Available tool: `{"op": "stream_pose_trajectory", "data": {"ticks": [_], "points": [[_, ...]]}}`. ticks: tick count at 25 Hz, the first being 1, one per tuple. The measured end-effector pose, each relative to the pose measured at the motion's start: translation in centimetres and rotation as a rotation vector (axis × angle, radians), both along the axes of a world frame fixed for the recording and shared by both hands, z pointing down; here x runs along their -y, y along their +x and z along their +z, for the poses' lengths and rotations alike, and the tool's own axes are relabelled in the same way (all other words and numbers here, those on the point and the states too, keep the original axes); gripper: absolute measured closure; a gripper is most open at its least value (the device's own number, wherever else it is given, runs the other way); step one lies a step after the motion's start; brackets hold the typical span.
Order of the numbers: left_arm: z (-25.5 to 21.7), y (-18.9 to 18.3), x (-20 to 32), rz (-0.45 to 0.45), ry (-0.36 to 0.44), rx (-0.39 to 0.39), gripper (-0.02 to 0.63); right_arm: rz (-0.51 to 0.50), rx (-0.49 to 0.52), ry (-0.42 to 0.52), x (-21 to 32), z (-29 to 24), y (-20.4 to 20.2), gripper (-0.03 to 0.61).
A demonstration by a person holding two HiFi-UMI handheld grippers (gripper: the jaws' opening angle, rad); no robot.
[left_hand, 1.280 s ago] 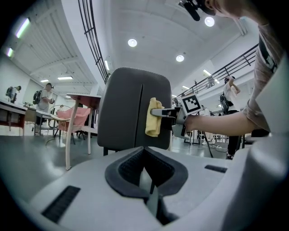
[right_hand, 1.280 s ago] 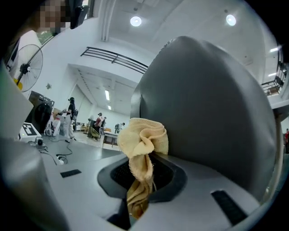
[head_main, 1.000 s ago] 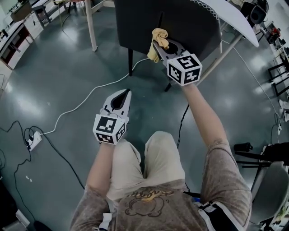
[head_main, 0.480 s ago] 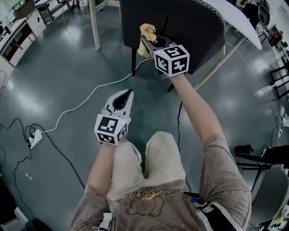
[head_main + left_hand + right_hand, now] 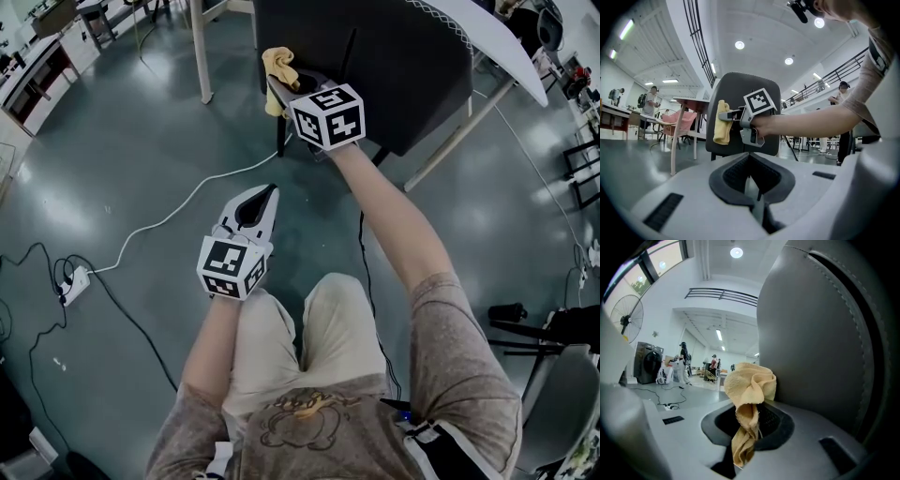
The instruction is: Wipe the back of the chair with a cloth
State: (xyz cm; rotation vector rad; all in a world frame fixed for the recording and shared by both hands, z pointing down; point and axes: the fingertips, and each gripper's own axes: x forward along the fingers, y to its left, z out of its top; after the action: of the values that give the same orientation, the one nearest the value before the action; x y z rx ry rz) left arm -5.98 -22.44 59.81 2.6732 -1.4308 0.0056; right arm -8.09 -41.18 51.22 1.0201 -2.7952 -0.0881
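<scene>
A dark grey chair back (image 5: 403, 56) stands ahead of me, seen large in the right gripper view (image 5: 820, 343) and in the left gripper view (image 5: 764, 91). My right gripper (image 5: 277, 86) is shut on a crumpled yellow cloth (image 5: 277, 66), which is pressed near the back's left edge. The cloth (image 5: 750, 383) bulges out between the jaws of the right gripper (image 5: 746, 427). In the left gripper view the cloth (image 5: 722, 123) hangs against the chair's left side. My left gripper (image 5: 258, 199) hangs low over the floor, shut on nothing, its tip (image 5: 753, 194) pointing at the chair.
A white table (image 5: 492, 42) stands over the chair, with one leg (image 5: 200, 52) to its left. A white cable (image 5: 159, 225) and a power strip (image 5: 71, 289) with black cables lie on the floor at left. Another chair (image 5: 562, 375) is at lower right. People stand far off.
My right gripper has slid the cloth leftward across the chair back, toward its left edge. The left gripper has stayed in place.
</scene>
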Motion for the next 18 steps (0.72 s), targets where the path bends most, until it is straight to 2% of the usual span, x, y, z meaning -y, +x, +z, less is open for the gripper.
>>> {"op": "stream_pose_trajectory", "data": {"ticks": [4, 9, 18], "points": [[0.0, 0.3, 0.0, 0.009, 0.0, 0.0, 0.609, -0.02, 0.011, 0.018, -1.3, -0.3, 0.7, 0.509], [0.0, 0.5, -0.2, 0.014, 0.0, -0.008, 0.609, -0.002, 0.026, 0.048, -3.1, -0.6, 3.4, 0.509], [0.0, 1.1, -0.5, 0.028, 0.0, -0.006, 0.609, 0.084, -0.032, 0.104, -6.9, 1.4, 12.0, 0.509]]}}
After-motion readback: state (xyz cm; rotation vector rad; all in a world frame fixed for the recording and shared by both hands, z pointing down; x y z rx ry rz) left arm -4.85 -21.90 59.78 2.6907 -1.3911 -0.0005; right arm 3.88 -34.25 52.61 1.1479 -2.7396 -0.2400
